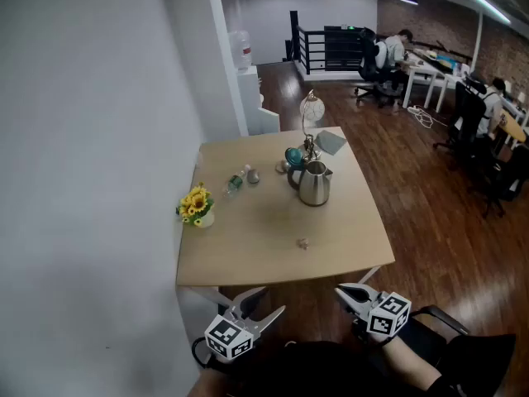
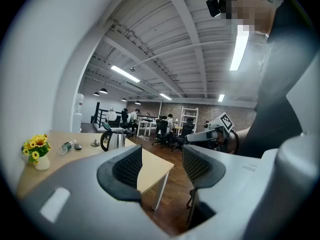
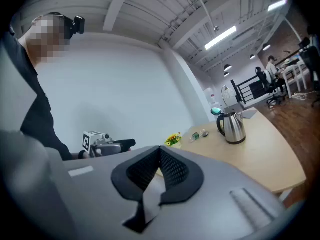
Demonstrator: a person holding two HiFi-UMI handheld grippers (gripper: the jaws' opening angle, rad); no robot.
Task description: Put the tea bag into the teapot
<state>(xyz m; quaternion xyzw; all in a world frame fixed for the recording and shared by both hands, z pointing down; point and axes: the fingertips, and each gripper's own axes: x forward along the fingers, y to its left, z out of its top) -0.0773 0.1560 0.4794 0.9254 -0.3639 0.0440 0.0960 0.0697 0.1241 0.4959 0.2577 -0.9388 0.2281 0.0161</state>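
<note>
A steel teapot (image 1: 314, 183) stands at the far right of the wooden table (image 1: 248, 246), with its teal lid (image 1: 293, 155) lying just behind it. The small tea bag (image 1: 302, 243) lies alone on the tabletop, nearer to me than the teapot. Both grippers hover off the table's near edge, well short of the tea bag. My left gripper (image 1: 269, 302) is open with nothing between its jaws (image 2: 161, 166). My right gripper (image 1: 342, 289) is shut and empty, its pads meeting (image 3: 160, 160). The teapot (image 3: 232, 126) also shows in the right gripper view, far ahead.
A small pot of yellow flowers (image 1: 197, 205) sits at the table's left edge. A little bottle (image 1: 236, 181) lies near the back, with a grey cloth (image 1: 331, 141) at the far corner. A white wall runs along the left. People sit at desks far off.
</note>
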